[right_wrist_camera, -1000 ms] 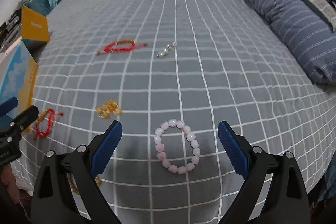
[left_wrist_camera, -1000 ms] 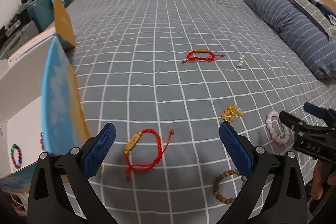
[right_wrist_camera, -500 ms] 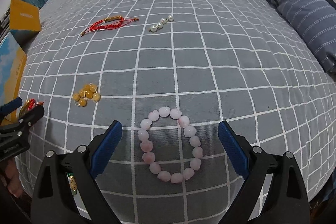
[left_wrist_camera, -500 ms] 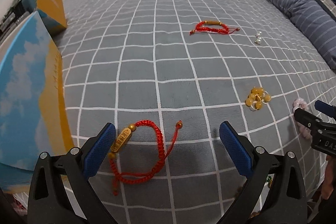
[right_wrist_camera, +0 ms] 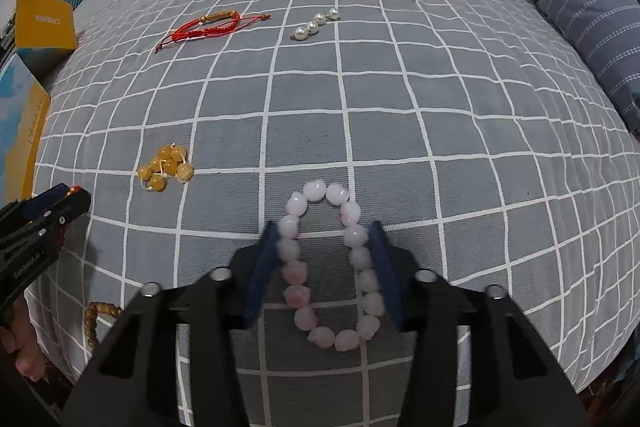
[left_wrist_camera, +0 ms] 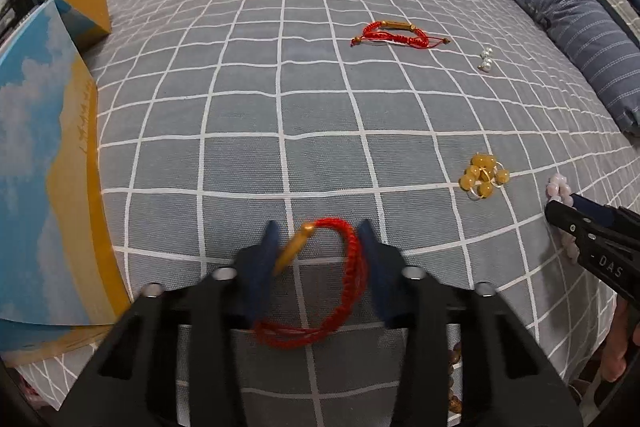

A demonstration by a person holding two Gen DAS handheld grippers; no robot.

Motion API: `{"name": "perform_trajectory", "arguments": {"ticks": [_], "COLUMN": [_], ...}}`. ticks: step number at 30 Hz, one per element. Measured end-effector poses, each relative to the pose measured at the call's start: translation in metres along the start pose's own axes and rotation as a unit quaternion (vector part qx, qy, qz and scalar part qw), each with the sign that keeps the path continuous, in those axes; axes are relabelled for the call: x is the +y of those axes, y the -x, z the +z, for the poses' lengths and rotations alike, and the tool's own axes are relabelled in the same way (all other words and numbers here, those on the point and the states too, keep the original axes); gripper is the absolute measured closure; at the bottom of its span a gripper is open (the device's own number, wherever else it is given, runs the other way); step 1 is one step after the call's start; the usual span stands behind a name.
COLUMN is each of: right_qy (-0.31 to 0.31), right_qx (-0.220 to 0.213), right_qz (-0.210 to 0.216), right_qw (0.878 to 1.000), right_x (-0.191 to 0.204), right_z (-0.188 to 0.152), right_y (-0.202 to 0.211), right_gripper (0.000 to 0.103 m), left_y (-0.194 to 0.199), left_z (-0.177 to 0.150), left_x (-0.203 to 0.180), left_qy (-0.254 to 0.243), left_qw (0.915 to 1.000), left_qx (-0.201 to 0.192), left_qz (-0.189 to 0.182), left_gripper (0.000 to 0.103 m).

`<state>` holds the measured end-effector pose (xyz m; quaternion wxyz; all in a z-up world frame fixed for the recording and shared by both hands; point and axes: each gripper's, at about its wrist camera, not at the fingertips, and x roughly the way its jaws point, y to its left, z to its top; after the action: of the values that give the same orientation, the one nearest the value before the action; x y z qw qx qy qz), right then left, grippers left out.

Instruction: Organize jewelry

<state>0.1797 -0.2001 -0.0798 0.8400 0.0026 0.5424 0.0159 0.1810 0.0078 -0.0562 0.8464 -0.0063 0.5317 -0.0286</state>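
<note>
My left gripper [left_wrist_camera: 318, 243] has just been closing, and its blue pads now pinch the red cord bracelet [left_wrist_camera: 340, 291] from both sides: the gold bar charm leans against the left pad, the braided cord presses on the right one, and the loop bulges back toward the camera between the fingers. It sits on the grey checked bedspread [left_wrist_camera: 248, 131], just right of the sky-print box [left_wrist_camera: 44, 163].

My right gripper [right_wrist_camera: 326, 241] has also just been closing. The pink bead bracelet [right_wrist_camera: 326, 263] lies between its pads, squeezed into a tall oval, with beads touching both pads; the top of the loop pokes out beyond the fingertips.

Taking the pink bead bracelet as my marker: the amber bead cluster [right_wrist_camera: 165, 167] lies to its upper left, a second red cord bracelet [right_wrist_camera: 210, 25] and a short row of pearls [right_wrist_camera: 316, 23] lie well beyond it, and a wooden bead bracelet [right_wrist_camera: 96, 319] sits at the bed's near edge to its left.
</note>
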Motion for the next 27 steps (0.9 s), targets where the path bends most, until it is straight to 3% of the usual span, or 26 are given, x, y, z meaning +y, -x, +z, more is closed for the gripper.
{"name": "perform_trajectory", "arguments": {"ticks": [1, 2, 4, 27], "right_qy": [0.001, -0.001, -0.006, -0.015], "right_qx": [0.002, 0.003, 0.004, -0.045], "right_qz": [-0.002, -0.002, 0.0, 0.006], "right_qw": [1.0, 1.0, 1.0, 0.999], "right_x": [0.0, 0.0, -0.001, 0.0], "right_z": [0.0, 0.0, 0.0, 0.0], "right_y": [0.0, -0.001, 0.0, 0.024], "right_gripper": [0.07, 0.08, 0.083, 0.084], "left_y": [0.0, 0.0, 0.001, 0.021], "left_z": [0.0, 0.001, 0.001, 0.003], "left_x": [0.0, 0.0, 0.0, -0.002], "left_qy": [0.0, 0.002, -0.001, -0.007], "left_qw": [1.0, 1.0, 1.0, 0.9994], "left_qx": [0.0, -0.001, -0.003, -0.033], "left_qz": [0.0, 0.0, 0.002, -0.008], "left_gripper": [0.083, 0.086, 0.093, 0.093]}}
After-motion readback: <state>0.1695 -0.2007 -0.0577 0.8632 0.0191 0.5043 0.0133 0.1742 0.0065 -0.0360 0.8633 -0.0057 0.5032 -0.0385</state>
